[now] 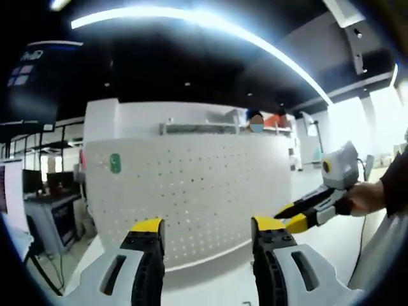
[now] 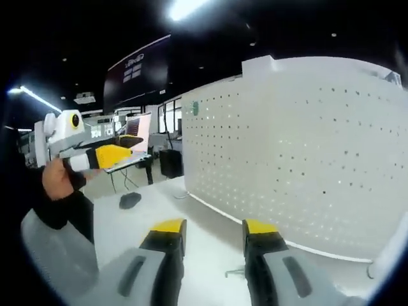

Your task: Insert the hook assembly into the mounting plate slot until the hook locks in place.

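In the left gripper view, the left gripper has its fingers apart, with nothing between them, above the white bench. Behind it, a white pegboard stands upright on the bench, with many small holes in rows and a small green tag near its top left corner. On the right side of this view, a hand holds the right gripper; I cannot tell from here how its yellow tips stand.

In the right gripper view, the right gripper also has its fingers apart and empty over the bench. A small thin metal piece lies on the bench just beyond the fingers; it may be the hook, but it is too small to tell. The pegboard stands to the right. At the left, a hand holds the left gripper. Farther away a dark round thing lies on the bench.
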Demonstrator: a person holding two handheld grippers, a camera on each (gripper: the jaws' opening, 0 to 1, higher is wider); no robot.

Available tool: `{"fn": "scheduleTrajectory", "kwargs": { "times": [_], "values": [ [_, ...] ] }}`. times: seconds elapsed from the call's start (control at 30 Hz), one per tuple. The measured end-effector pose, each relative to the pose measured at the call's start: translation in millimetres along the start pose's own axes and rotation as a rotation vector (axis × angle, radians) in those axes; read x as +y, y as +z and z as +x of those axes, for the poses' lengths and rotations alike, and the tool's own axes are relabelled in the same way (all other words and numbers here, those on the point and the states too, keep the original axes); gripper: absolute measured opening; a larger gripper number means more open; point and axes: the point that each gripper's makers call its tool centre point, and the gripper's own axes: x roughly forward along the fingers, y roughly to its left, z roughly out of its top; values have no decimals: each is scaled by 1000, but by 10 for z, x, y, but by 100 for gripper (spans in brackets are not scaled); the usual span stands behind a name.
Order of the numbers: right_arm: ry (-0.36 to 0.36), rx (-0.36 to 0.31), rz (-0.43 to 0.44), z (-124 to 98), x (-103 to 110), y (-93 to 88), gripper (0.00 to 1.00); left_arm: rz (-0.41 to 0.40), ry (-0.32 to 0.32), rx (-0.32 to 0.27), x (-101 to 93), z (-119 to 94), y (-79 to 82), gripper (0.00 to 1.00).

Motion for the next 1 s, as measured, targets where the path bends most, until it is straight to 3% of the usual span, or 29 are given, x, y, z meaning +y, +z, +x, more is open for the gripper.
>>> {"fn": "scheduleTrajectory", "kwargs": {
  "times": [0.13,0.27,0.47,0.8,1.0],
  "values": [
    [-35,80,4,-79,-158,-327,31,-9,1,11,10,15,-34,56],
    [-56,91,16,-50,-293,-399,30,-1,-8,15,-23,23,-41,55],
    [-37,184,24,116,-286,-727,26,6,-5,23,-14,12,-56,55],
    [-46,264,20,346,-335,-1067,22,15,-10,38,-28,25,-95,54],
    [-45,309,-34,441,-329,-1197,18,14,-19,56,-47,42,-151,54]
  ]
}}
